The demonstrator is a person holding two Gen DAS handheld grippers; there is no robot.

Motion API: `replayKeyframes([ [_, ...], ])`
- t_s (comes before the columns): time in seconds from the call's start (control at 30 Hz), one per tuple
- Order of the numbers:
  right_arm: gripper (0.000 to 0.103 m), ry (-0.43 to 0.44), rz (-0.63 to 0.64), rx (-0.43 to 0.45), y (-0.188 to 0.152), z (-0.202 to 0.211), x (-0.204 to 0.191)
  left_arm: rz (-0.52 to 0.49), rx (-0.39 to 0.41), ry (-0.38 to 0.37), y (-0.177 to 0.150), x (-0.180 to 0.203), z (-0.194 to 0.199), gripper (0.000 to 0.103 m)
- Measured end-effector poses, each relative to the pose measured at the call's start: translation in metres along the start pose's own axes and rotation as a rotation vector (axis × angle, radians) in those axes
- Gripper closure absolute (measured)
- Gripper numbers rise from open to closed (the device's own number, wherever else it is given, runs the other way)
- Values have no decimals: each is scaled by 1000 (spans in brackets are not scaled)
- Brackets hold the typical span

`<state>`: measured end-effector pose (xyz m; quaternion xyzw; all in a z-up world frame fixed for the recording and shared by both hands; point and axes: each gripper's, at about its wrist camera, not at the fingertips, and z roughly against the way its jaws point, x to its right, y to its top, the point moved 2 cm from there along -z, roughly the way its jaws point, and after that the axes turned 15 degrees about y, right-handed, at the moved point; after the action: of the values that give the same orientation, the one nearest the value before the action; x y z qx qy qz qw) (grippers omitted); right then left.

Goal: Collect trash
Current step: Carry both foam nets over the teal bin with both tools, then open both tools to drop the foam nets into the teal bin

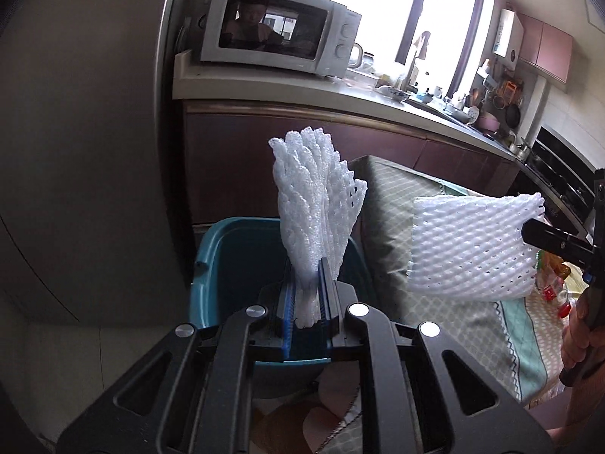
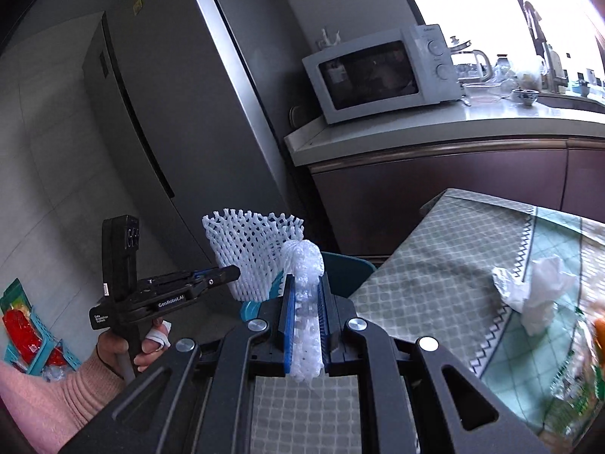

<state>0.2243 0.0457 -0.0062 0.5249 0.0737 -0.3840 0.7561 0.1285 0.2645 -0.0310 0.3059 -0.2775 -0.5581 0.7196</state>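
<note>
Item one: your left gripper (image 1: 306, 295), clamped on a white foam fruit net (image 1: 314, 204) that stands up from the pads, fanned at the top. It sits just above the near rim of the teal bin (image 1: 211, 261), which stands on the floor at the left end of the table.

Item two: your right gripper (image 2: 305, 325), clenched on a second foam net (image 2: 304, 302), bunched between the blue pads. It hangs over the checked tablecloth (image 2: 435, 276), to the right of the bin and not yet above the opening.

Item three: still to collect, a crumpled white tissue (image 2: 537, 299) on the cloth to the right, with blurred wrappers beyond it.

Step in hand: carrying both nets to the bin.

Next move calls for: bringing each gripper squarely over the bin's mouth before you let go. The nets are light and springy, so release low, or they may catch on the rim or drift to the floor.
</note>
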Motion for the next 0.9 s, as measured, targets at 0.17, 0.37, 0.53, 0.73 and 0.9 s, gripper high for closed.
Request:
replayKeyframes([
  [0.17, 93, -17, -41, -79, 12, -52, 14, 6, -71, 39, -1, -13, -40, 91],
  [0.37, 93, -70, -93, -167, 12, -94, 30, -10, -154, 64, 2, -16, -90, 90],
  [0.53, 92, -96, -96, -240, 9, -126, 38, -29, -208, 81, 1, -9, -116, 90],
  [0.73, 90, -135, -104, -310, 1, -150, 46, -45, -232, 92, 12, 5, -144, 86],
  [0.9, 72, -161, -108, -298, 1, -144, 51, -29, -221, 84, 18, 8, -154, 81],
])
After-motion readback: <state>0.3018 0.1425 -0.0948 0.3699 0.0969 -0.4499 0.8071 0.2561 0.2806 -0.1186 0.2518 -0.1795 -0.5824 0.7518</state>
